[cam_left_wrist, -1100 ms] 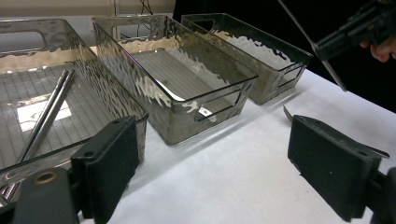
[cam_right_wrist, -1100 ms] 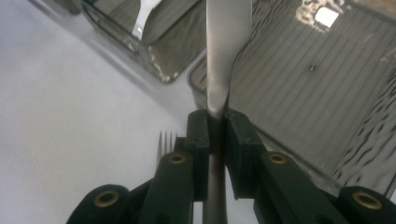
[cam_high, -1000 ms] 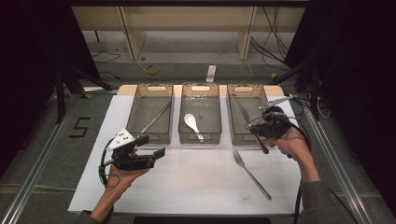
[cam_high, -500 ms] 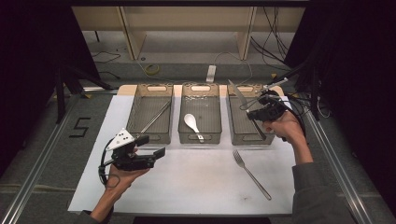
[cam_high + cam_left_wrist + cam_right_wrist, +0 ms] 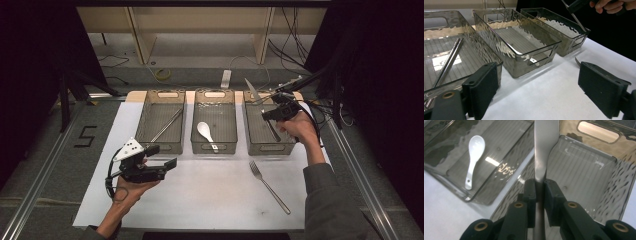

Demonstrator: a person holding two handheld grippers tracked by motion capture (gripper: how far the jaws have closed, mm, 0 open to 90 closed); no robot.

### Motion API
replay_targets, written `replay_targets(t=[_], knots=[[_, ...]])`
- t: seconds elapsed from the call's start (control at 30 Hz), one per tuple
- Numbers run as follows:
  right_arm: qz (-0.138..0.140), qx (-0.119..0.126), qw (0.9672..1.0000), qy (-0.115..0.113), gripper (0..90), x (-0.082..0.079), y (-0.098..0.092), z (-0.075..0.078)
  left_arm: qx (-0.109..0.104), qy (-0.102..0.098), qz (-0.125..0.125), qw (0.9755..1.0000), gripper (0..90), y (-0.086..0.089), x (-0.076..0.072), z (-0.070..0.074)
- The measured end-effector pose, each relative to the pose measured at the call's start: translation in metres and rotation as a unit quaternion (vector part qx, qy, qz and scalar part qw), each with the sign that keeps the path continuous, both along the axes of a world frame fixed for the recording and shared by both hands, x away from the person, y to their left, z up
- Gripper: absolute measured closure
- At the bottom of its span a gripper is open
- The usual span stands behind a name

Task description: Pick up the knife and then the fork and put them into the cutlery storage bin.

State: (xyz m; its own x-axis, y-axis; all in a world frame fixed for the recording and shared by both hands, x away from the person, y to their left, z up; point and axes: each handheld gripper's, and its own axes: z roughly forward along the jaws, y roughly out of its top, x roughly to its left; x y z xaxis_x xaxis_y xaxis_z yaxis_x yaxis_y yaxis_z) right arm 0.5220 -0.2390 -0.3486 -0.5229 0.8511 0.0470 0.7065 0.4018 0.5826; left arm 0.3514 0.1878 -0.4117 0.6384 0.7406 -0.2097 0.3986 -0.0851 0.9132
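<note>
Right gripper view showed the right gripper (image 5: pixel 539 188) pinching a knife (image 5: pixel 545 145): both black pads pressed on the narrow neck of the metal, the blade running up toward twelve o'clock and the handle dropping between the jaws toward six. Behind the blade lay the right bin (image 5: pixel 584 177), ribbed on its floor, its cut-out handle at one o'clock. At ten o'clock from the jaws sat the middle bin (image 5: pixel 456 173) with a white spoon (image 5: pixel 474 155) lying in it, bowl toward twelve. In the high view the same gripper (image 5: pixel 274 107) hung over the far end of the right bin (image 5: pixel 252 145), the knife (image 5: pixel 252 90) slanting up and out toward eleven o'clock, clear of the bin's floor, with the person's hand (image 5: pixel 297 127) wrapped round the grip at four o'clock. A fork (image 5: pixel 269 186) lay on the white sheet (image 5: pixel 210 200) at six o'clock from that bin, tines toward the bin, apart from it. The left gripper (image 5: pixel 162 156) rested low over the sheet at eight o'clock from the middle bin, near the left bin (image 5: pixel 144 142), which held a pair of metal chopsticks (image 5: pixel 166 126). In the left gripper view its jaws stood spread wide with nothing between them but bare sheet; the chopsticks (image 5: pixel 447 62) lay at ten o'clock.
</note>
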Motion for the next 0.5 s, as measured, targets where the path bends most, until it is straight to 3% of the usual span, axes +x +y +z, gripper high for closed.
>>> replay_targets(t=[0.5], knots=[[-0.037,-0.014,0.9991,0.013,81.0,0.013,-0.008,-0.012,0.0,0.0,0.0,1.0,15.8,0.0,0.0,0.0]])
